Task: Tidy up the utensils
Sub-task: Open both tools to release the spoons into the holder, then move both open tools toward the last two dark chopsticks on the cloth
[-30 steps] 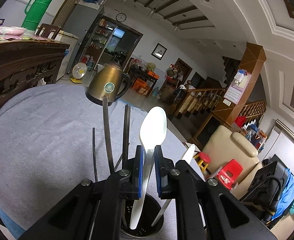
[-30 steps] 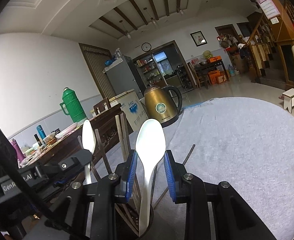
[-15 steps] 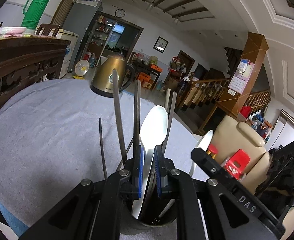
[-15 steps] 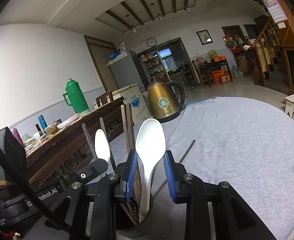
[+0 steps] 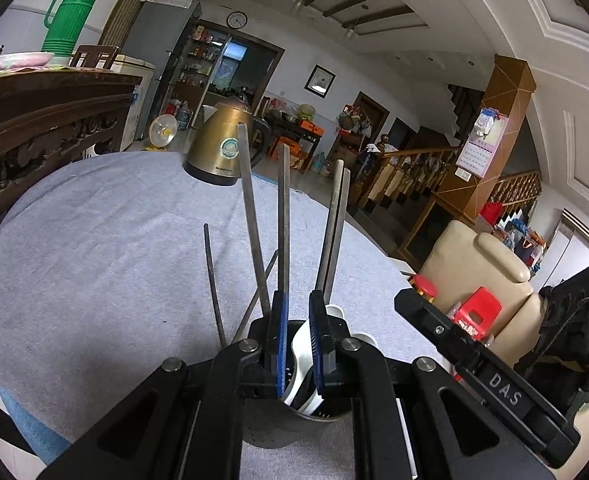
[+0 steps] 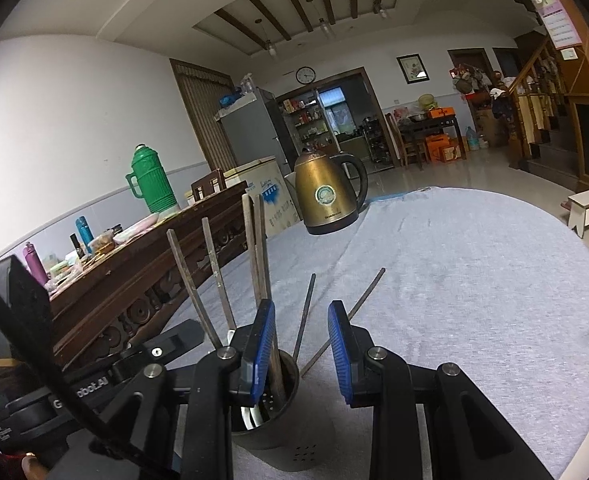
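Note:
A dark metal utensil holder [image 5: 294,420] stands on the grey tablecloth just under both grippers; it also shows in the right wrist view [image 6: 278,432]. Several dark chopsticks [image 5: 254,220] stand in it, also in the right wrist view [image 6: 218,276]. White spoons [image 5: 302,356] lie down inside the holder, and in the right wrist view [image 6: 250,414]. My left gripper [image 5: 298,344] sits over the holder, jaws slightly apart around a spoon's top; whether they press it is unclear. My right gripper [image 6: 300,348] is open and empty. Two chopsticks [image 6: 358,308] lie on the cloth beyond.
A brass electric kettle [image 5: 222,148] stands at the far side of the round table [image 6: 474,280]. A dark carved wooden sideboard [image 5: 34,120] with a green thermos [image 6: 150,180] runs along the left. A beige armchair [image 5: 478,272] and red stools are off the right edge.
Both white spoons have dropped from upright between the fingers down into the holder. My right gripper has opened and let its spoon go. My left gripper's jaws have parted slightly.

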Demonstrator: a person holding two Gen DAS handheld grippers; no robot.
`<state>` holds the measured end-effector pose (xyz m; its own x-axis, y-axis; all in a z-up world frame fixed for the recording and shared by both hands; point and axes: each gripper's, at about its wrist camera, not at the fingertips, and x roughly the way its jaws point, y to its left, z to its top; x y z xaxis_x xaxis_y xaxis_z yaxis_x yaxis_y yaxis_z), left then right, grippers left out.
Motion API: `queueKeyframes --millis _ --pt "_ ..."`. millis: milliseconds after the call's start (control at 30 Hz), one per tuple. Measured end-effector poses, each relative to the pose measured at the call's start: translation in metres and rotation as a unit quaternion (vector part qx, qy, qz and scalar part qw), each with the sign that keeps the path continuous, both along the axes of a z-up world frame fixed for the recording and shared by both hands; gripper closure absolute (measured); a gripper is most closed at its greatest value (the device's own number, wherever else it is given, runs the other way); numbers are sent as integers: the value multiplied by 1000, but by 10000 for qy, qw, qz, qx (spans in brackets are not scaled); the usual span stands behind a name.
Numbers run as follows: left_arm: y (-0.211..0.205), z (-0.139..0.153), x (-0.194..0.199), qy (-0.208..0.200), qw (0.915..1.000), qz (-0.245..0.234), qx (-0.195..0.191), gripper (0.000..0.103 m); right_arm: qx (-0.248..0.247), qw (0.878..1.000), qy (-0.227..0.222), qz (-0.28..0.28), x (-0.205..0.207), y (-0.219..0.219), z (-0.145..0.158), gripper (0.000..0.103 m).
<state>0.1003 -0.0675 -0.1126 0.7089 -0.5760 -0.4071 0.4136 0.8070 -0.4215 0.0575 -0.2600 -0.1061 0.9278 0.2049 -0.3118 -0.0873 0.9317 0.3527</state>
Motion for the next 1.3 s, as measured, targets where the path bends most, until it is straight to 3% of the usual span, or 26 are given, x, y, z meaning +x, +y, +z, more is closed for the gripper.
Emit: queueKeyframes --millis 267,433,533,600,767,900,1300 --pt "22 3 -2 -41 9995 298 -18 92 191 9994 155 -225 2 -17 -1 73" --pt "40 -5 9 196 9982 565 -17 91 446 9977 338 -373 6 -32 -7 73" --pt "48 -13 15 365 9965 751 79 83 516 9967 425 -451 7 -38 -11 64" --pt "52 -16 20 454 9949 874 203 67 542 9963 454 -489 8 -41 -11 64" --pt "56 -25 30 649 9899 1083 642 50 565 9954 578 -514 12 -44 -14 62" --pt "58 -34 37 787 9856 1127 982 44 583 9946 671 -541 14 -45 -18 58" --pt "77 -53 61 1233 9725 1240 1539 41 686 9892 1137 -621 34 -60 -26 58"
